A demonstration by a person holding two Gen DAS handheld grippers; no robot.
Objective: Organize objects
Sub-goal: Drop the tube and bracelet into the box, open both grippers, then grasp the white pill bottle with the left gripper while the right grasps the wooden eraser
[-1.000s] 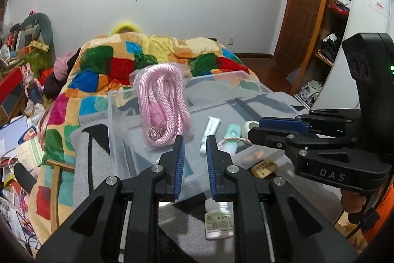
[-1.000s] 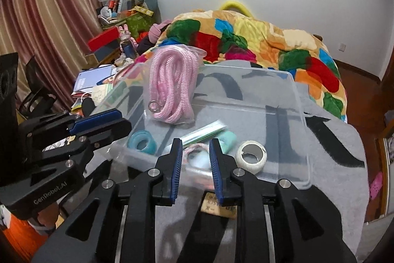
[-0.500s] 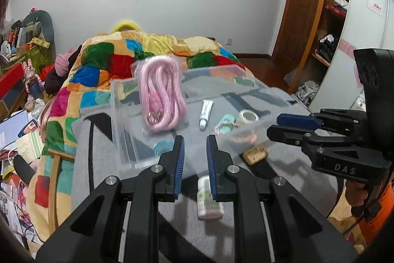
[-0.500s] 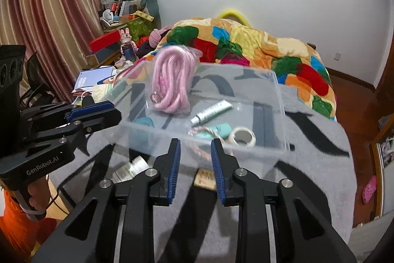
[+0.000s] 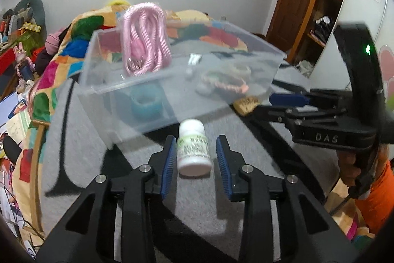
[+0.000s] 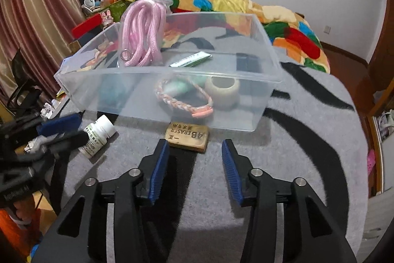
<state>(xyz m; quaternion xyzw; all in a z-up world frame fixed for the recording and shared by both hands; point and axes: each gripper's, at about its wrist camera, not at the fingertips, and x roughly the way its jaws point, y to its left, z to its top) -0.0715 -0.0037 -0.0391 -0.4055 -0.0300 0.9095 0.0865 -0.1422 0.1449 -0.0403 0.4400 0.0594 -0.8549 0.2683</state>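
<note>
From the left wrist we see our left gripper spread wide around one white bottle lying on the grey blanket, neither pad seeming to touch it, though blur makes that hard to judge. Only the right wrist reads the one brown eraser clearly, lying against the clear bin just ahead of our right gripper, its jaws released. Inside the bin we count one pink rope, one braided band and one tape roll.

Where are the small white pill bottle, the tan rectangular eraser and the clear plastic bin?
small white pill bottle (image 5: 194, 150), left wrist view, on its label.
tan rectangular eraser (image 6: 187, 136), right wrist view, top face.
clear plastic bin (image 6: 138, 93), right wrist view, front wall.
</note>
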